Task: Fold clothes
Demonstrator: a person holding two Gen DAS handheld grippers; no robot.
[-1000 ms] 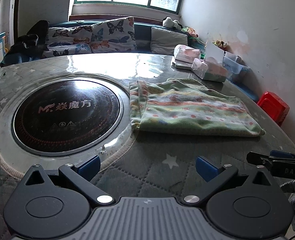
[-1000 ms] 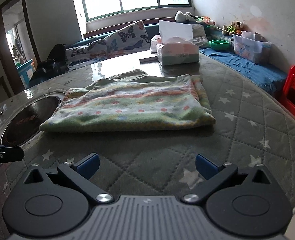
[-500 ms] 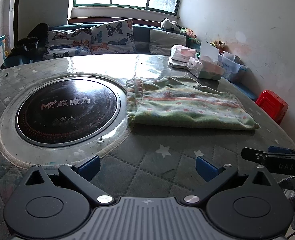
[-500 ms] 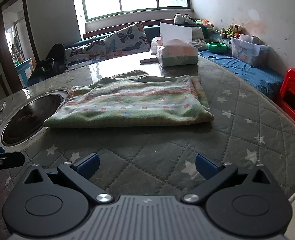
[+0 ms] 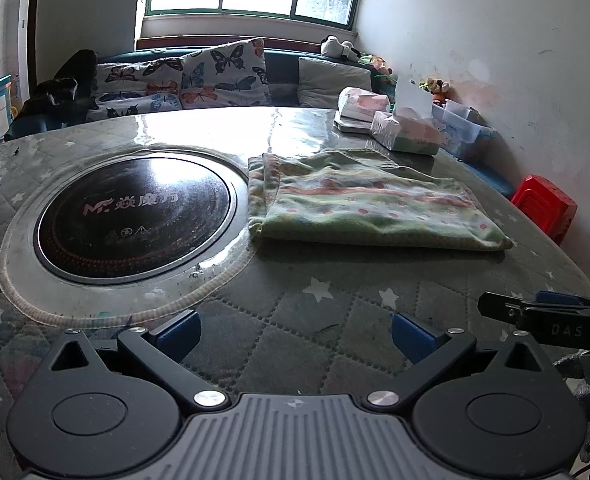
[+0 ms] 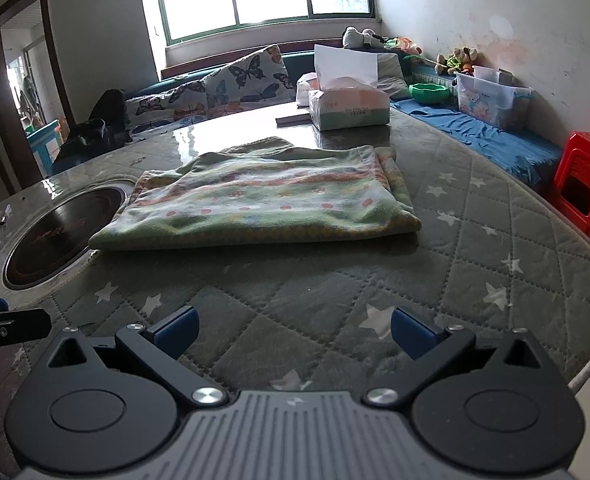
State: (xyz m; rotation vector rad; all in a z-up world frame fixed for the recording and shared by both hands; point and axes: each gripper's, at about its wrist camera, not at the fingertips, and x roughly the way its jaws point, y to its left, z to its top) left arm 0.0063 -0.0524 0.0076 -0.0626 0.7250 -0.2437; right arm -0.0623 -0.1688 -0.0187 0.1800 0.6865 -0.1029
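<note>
A green patterned garment (image 5: 367, 204) lies folded into a flat rectangle on the quilted star-print table (image 5: 295, 312); it also shows in the right wrist view (image 6: 263, 204). My left gripper (image 5: 295, 330) is open and empty, low over the table's near edge, well short of the garment. My right gripper (image 6: 293, 330) is open and empty, also well back from the garment. The right gripper's finger shows at the right edge of the left wrist view (image 5: 543, 314). The left gripper's finger shows at the left edge of the right wrist view (image 6: 11, 324).
A round black induction cooktop (image 5: 135, 212) is set into the table left of the garment. Tissue boxes (image 5: 407, 132) stand behind the garment. A red stool (image 6: 587, 196) stands on the floor to the right. A bench with butterfly cushions (image 5: 183, 76) runs under the window.
Both grippers have drawn back from the garment toward the table's near edge and risen a little. The garment has not moved. Both grippers stay open.
</note>
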